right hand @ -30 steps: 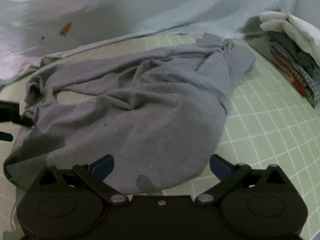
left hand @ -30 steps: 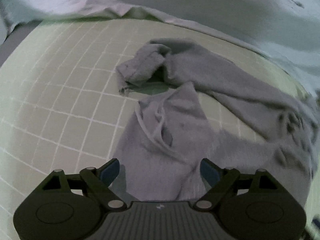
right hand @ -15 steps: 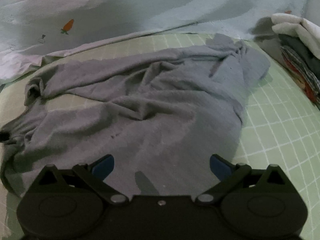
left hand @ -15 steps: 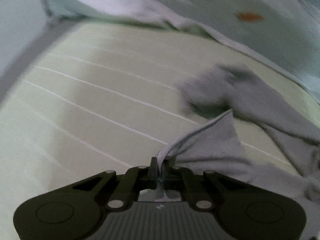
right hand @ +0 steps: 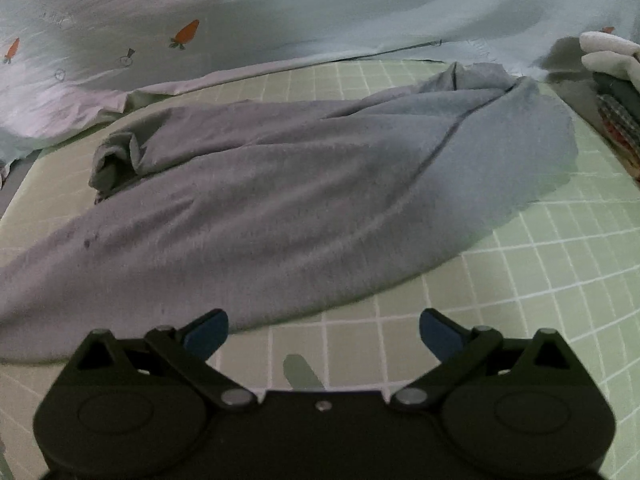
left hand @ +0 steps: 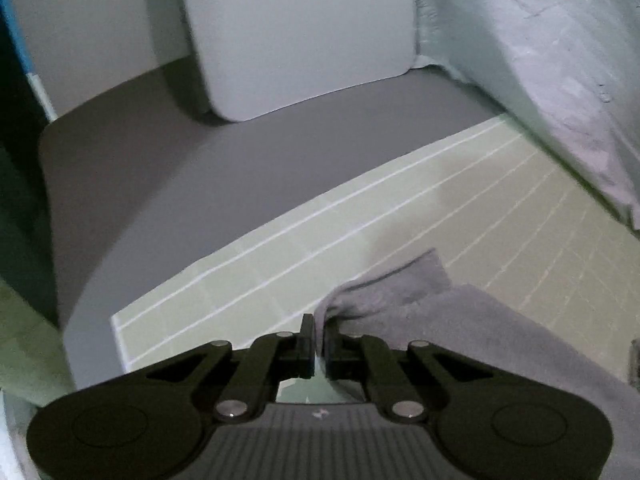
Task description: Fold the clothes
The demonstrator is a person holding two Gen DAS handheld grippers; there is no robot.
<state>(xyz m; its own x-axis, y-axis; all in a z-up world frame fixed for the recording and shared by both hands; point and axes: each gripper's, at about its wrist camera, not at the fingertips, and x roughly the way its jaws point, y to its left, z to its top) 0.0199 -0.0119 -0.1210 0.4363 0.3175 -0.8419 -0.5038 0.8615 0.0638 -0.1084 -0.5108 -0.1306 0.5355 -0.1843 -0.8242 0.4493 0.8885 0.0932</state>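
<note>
Left jaws: left gripper (left hand: 318,346) nearly closed, a corner of the grey garment (right hand: 304,200) pinched between the pads; the jaws are easing open slightly, cloth between them.
Right jaws: right gripper (right hand: 323,330) spread wide, empty, hanging over bare mat just beside the garment's near hem.
Garment position: stretched out lengthwise on the green grid mat (right hand: 540,280), bunched at its left end and at its far right end; not yet folded.
Held corner: in the left wrist view the cloth trails off to the right of the jaws, close to the mat's edge where the grey tabletop (left hand: 200,180) begins.
Surroundings: pale carrot-print sheet (right hand: 280,12) along the back; stack of folded clothes (right hand: 612,92) at far right.
Step, as judged: pulling the garment flat before the first fold.
Risk 1: a thin pinch with loosening jaws could let the corner slip free.
Risk 2: pulling further could drag the cloth off the mat.
Risk 3: with the right side unpinned, the whole garment may slide rather than flatten.
</note>
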